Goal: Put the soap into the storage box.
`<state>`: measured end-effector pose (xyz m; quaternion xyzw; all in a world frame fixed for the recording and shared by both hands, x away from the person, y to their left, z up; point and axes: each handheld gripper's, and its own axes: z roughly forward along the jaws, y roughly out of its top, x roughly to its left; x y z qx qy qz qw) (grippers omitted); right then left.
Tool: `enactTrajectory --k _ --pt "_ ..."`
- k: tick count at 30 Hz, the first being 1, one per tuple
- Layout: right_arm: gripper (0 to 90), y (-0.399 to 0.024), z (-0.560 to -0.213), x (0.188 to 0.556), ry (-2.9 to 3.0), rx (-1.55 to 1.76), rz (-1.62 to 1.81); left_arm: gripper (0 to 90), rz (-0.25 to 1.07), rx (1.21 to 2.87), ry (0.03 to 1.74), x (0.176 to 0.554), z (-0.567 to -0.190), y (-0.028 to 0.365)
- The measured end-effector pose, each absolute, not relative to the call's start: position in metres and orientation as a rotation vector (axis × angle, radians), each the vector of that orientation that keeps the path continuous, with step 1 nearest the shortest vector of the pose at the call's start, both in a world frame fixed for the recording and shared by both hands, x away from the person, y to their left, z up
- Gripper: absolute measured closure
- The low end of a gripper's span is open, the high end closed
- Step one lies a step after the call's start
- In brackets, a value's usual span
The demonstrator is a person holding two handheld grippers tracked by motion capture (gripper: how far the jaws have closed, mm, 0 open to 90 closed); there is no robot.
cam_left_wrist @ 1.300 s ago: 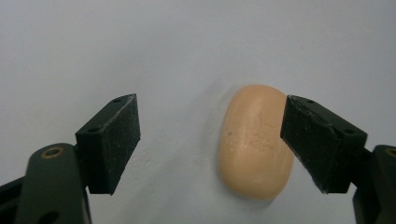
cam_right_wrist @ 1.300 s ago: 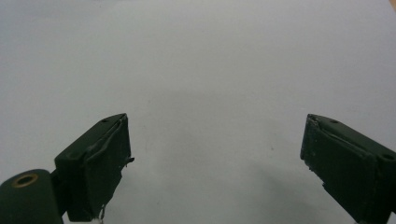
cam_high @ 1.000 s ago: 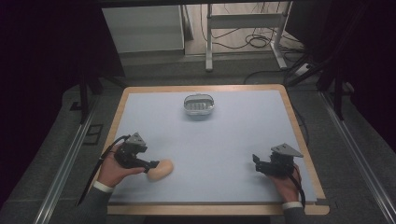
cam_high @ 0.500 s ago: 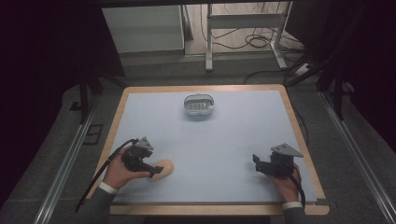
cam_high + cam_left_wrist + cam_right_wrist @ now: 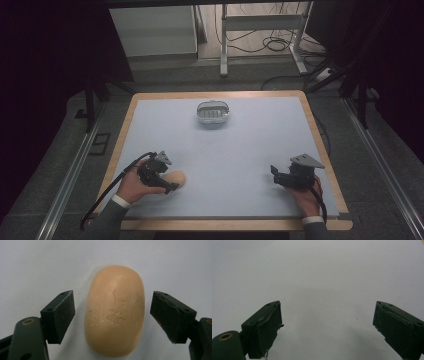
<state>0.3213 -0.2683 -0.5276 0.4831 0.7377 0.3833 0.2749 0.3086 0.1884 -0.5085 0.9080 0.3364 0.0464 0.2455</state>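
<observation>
Dim room, black at both sides of the high view; brightest on the pale blue-grey table mat (image 5: 240, 150), lit softly from above, no glare. Slightly soft and grainy overall. In the left gripper view, sharp on the peach oval soap bar (image 5: 115, 311), faint shadow along its left edge; near black jaws a little blurred. In the right gripper view, flat grey, darkening low between the jaws.

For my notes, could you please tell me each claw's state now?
Left claw: open, astride the tan oval soap bar, not gripping.
Right claw: open, holding nothing.
</observation>
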Motion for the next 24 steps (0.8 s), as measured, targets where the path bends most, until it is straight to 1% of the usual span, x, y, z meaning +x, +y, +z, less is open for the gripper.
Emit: enactTrajectory --k 8,15,22,24 --pt "8.6 -0.2683 -0.5276 0.3214 1.984 1.299 1.030 21.3 0.114 2.511 0.918 0.3096 -0.5137 0.1846" --pt "8.6 -0.2682 -0.5277 0.3215 1.984 1.299 1.028 24.1 0.109 2.535 0.924 0.3105 -0.5182 0.1817" --pt "8.6 -0.2681 -0.5276 0.3214 1.985 1.298 1.026 31.2 0.118 2.542 0.928 0.3100 -0.5186 0.1812" --pt "8.7 -0.2680 -0.5277 0.3215 1.984 1.300 1.026 31.9 0.119 2.541 0.929 0.3099 -0.5185 0.1812"
